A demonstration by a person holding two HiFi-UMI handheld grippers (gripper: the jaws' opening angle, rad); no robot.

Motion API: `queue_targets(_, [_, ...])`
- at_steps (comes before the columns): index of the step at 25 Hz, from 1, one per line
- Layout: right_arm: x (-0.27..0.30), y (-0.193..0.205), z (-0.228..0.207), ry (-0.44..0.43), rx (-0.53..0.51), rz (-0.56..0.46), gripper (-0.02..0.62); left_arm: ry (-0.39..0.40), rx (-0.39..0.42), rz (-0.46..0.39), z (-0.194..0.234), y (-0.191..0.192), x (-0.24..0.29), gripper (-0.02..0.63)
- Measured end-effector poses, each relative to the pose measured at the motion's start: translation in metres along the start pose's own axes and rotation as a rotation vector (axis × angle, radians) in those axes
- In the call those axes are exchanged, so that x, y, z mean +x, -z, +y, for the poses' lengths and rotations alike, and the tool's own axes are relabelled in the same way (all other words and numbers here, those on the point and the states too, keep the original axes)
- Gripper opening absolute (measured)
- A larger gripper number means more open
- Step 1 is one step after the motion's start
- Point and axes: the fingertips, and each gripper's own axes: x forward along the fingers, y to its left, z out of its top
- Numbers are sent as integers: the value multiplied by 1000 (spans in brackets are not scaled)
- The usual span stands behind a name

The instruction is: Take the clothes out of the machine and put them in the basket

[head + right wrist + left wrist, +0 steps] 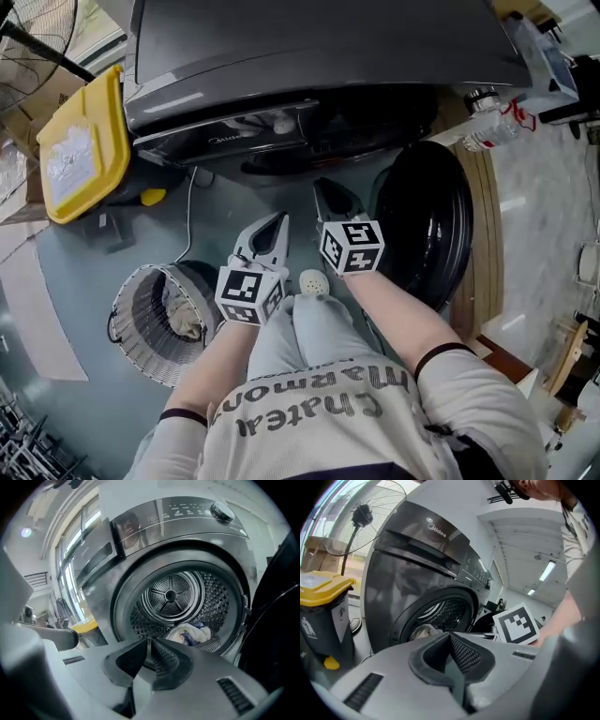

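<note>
The dark grey washing machine point(281, 56) stands in front of me with its round door point(427, 225) swung open to the right. In the right gripper view a white and blue bundle of clothes point(190, 634) lies at the bottom of the steel drum point(173, 592). The left gripper view shows a bit of the clothes point(424, 631) through the opening. My left gripper point(277, 225) and right gripper point(328, 192) hang side by side just before the opening, both shut and holding nothing. The wire basket point(131, 342) sits on the floor at the left with a pale cloth point(183, 319) inside.
A bin with a yellow lid point(80, 150) stands left of the machine, and a standing fan point(361, 517) behind it. A wooden shelf with a plastic bottle point(492, 127) is right of the door. A cable point(190, 216) runs over the floor by the basket.
</note>
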Motion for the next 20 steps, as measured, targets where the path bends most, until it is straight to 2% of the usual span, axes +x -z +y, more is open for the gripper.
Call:
queue_targets(4, [34,4,-17,37,-29,-146,51,89,59,-70,15,16,29,8])
queue_targets(7, [59,11,-34,53,-17,-191,51,126,66,-103,30,29,44,8])
queue_targets(12, [95,9,-61,78,-92,-220,49,185,99,-141,46,48,72,8])
queue_targets(18, [150,32,-84,10,-248,-192,54,259,154,-204,46,77,112,8])
queue_targets(19, [157,37,-88,1,-262,-183,64,268,160,-216,47,83,116,8])
queue_targets(20, [165,42,-93,-6,-270,-172,111,272,166,-226,49,88,119,8])
